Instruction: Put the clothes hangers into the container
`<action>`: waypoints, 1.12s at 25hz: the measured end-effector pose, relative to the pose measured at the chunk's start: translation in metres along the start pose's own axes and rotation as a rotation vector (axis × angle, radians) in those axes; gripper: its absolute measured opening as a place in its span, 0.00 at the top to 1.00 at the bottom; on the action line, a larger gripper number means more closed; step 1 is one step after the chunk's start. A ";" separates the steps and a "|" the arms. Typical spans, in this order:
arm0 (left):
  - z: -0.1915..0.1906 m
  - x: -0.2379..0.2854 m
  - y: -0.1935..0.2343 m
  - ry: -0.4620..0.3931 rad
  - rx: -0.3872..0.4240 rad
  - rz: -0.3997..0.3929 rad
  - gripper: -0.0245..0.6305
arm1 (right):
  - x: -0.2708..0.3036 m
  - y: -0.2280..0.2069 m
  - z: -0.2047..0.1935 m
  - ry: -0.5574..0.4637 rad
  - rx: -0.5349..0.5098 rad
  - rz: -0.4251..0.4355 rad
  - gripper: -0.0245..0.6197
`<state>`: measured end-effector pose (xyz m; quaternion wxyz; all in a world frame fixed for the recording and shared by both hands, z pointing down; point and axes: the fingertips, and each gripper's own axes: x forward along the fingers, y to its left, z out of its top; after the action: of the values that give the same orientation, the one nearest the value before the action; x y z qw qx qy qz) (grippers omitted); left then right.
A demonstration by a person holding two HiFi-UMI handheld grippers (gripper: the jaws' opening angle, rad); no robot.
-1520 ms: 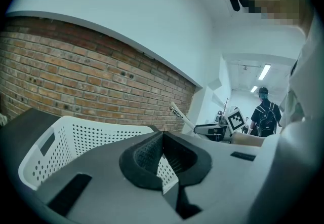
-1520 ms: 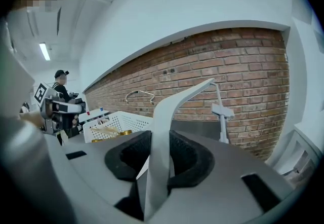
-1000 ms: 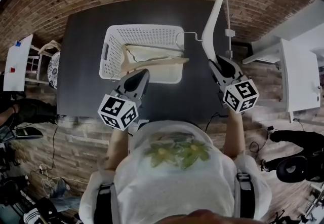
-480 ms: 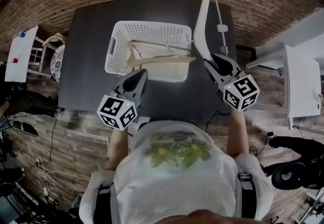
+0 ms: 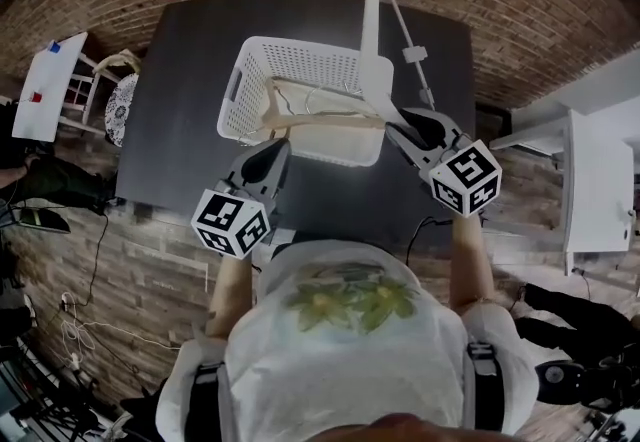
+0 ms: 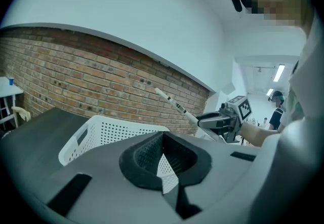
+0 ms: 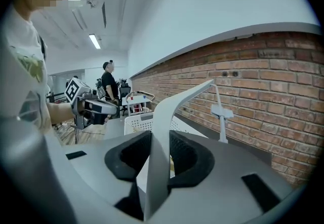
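Right gripper (image 7: pixel 159 142): clamped on white hanger (image 7: pixel 161 119), which rises toward 1 o'clock.
Left gripper (image 6: pixel 162 142): closed, empty.
Head view adds: wooden hangers (image 5: pixel 320 117) inside basket (image 5: pixel 300 60).

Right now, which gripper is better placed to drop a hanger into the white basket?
Right. The right gripper is shut on the white hanger, which stands by the right edge of the basket; the left gripper holds nothing.

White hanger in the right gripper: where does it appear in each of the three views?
Head view: white hanger upper centre, crossing the right edge of the white basket.
Left gripper view: a thin bar right of centre, against the brick wall.
Right gripper view: centre, between the jaws.
Shared landmark: the white basket.
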<state>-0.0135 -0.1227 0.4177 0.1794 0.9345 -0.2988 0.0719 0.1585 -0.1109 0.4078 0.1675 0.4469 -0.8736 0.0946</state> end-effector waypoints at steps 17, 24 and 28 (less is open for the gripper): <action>0.000 -0.021 0.020 -0.027 -0.026 0.105 0.92 | 0.040 0.029 -0.006 0.148 -0.111 0.223 0.76; 0.001 -0.031 0.032 -0.041 -0.040 0.154 0.92 | 0.055 0.040 -0.008 0.248 -0.173 0.291 0.76; 0.001 -0.036 0.037 -0.048 -0.048 0.173 0.92 | 0.063 0.049 -0.010 0.291 -0.200 0.332 0.76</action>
<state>-0.0640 -0.1317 0.4191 0.1878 0.9022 -0.3841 0.0573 0.0867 -0.1263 0.4402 0.3173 0.2601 -0.9067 0.0975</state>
